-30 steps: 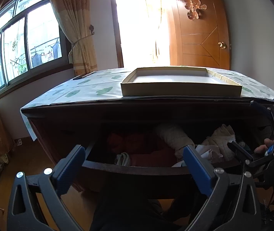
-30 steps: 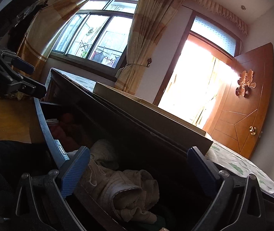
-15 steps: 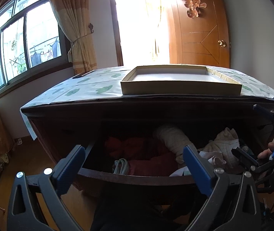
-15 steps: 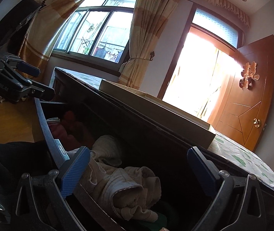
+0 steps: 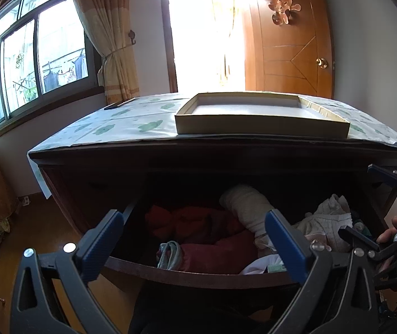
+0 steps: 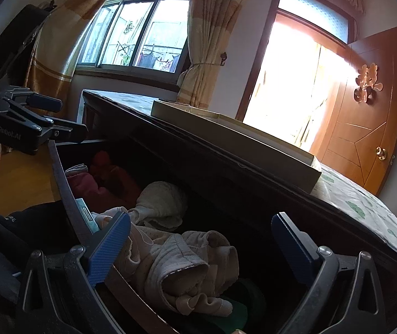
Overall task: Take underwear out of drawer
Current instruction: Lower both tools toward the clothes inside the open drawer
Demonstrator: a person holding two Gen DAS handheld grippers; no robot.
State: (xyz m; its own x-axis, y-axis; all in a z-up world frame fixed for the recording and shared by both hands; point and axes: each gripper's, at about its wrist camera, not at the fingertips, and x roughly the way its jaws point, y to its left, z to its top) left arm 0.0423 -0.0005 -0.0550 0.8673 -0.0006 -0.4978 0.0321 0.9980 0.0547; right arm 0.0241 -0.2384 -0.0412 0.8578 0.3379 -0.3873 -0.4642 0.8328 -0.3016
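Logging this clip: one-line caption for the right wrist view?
Open right hand-held gripper poised over beige underwear in the open drawer.

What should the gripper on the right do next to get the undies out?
Probably lower the right gripper onto the crumpled beige underwear and close. Its fingers are open and empty, hovering right above that piece in the open drawer.

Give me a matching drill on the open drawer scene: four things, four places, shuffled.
1. red garment
2. beige underwear
3. shallow box
4. right gripper

A. on top of the dresser
B. left part of the drawer
C. open, just above the beige cloth
D. crumpled at the drawer's right end

Pairs: 1-B, 2-D, 3-A, 4-C
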